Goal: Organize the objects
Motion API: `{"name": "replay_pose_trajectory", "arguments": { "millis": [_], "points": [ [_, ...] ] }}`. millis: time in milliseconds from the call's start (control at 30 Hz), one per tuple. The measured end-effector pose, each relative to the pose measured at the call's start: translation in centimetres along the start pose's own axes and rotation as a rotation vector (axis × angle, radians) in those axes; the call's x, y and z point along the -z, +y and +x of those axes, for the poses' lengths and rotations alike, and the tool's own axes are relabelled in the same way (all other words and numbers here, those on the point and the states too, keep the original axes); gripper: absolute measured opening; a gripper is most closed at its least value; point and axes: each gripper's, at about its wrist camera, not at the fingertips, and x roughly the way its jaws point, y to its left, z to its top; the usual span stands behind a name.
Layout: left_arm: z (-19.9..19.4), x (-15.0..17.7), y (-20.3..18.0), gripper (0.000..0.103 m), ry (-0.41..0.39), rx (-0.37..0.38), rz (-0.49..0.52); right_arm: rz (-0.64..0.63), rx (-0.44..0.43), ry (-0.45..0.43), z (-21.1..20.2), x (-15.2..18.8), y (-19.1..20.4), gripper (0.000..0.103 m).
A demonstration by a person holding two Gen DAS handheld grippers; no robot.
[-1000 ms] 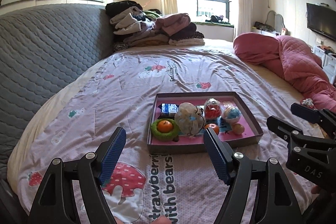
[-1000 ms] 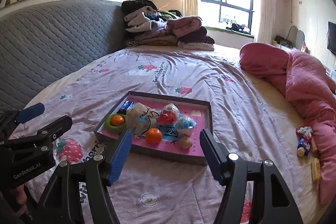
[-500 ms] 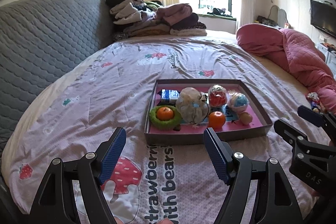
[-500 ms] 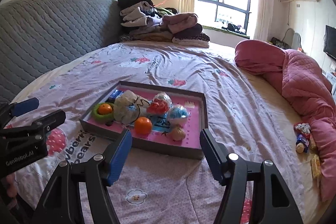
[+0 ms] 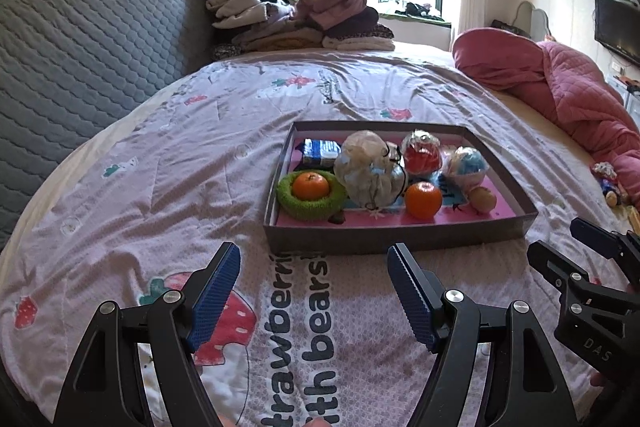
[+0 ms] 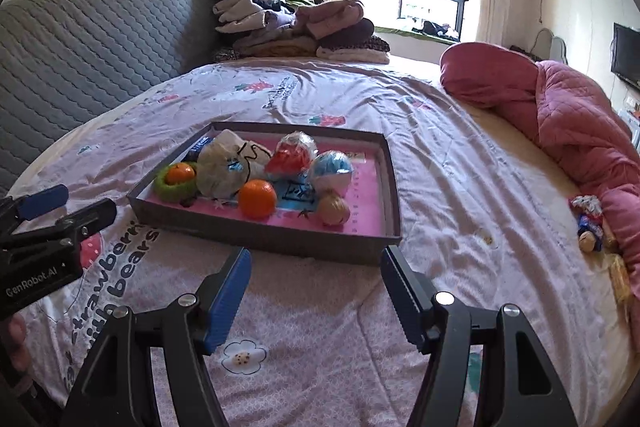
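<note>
A shallow grey tray with a pink floor lies on the bed, on a pale sheet printed with strawberries. In the left wrist view the tray sits at about 12 o'clock from the left gripper, just beyond its blue pads. That gripper's jaws are released, spread wide with only the sheet between them. The right gripper has its jaws released too, wide apart and empty, hovering over the sheet with the tray's near wall at 12 o'clock and close ahead. Each gripper shows at the edge of the other's view: the right one at 4 o'clock in the left view, the left one at 9 o'clock in the right view.

Inside the tray, a green knitted ring sits at the near left corner, around 8 o'clock, with a small orange nested in it. A crumpled pale bag stands at the middle, touching the ring. A second, loose orange rests near the front wall at 5 o'clock of the bag. A blue and white packet lies at the far left, 11 o'clock. A red wrapped ball and a blue wrapped ball sit toward the right, and a small tan ball is at the near right.

Folded clothes are piled at the far end of the bed, and a pink quilt is bunched at 2 o'clock.
</note>
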Motion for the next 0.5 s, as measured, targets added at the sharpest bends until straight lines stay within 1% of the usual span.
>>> {"name": "replay_pose_trajectory", "arguments": {
  "millis": [67, 333, 500],
  "points": [
    [0.4, 0.3, -0.2, 0.077, 0.006, 0.003, 0.007, 0.015, -0.012, 0.008, 0.3, 0.4, -0.2, 0.067],
    [1.5, 1.1, -0.3, 0.077, 0.024, 0.007, 0.006, 0.020, 0.016, 0.030, 1.5, 1.5, -0.7, 0.067],
    [2.1, 1.2, -0.4, 0.077, 0.035, 0.010, 0.005, 0.020, 0.011, 0.042, 2.0, 2.1, -0.6, 0.067]
  ]
}}
